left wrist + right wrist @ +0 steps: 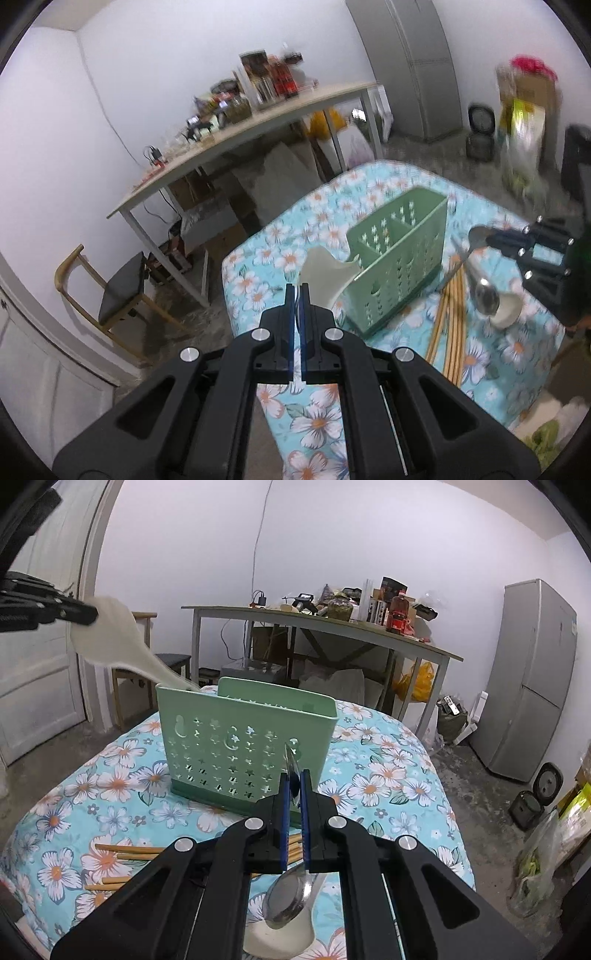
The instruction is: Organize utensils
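A green perforated utensil holder (pixel 247 746) (pixel 399 258) stands upright on the floral tablecloth. My left gripper (pixel 299 288) (pixel 85 614) is shut on the blade of a white rice paddle (pixel 110 635) (pixel 325 273). It holds the paddle up left of the holder, and the handle slants down behind the holder's left rim. My right gripper (pixel 295 775) (pixel 489 240) is shut on the handle of a metal spoon (pixel 291 897) (pixel 487 295) in front of the holder. The spoon's bowl hangs under the gripper. Bamboo chopsticks (pixel 125 853) (pixel 450 325) and a white ceramic spoon (pixel 280 938) (pixel 506 314) lie on the cloth.
The clothed table (pixel 388 775) ends close on every side. Beyond it stand a long table (pixel 332 624) crowded with jars and boxes, a wooden chair (pixel 122 291), a grey fridge (pixel 535 683) and bags on the floor.
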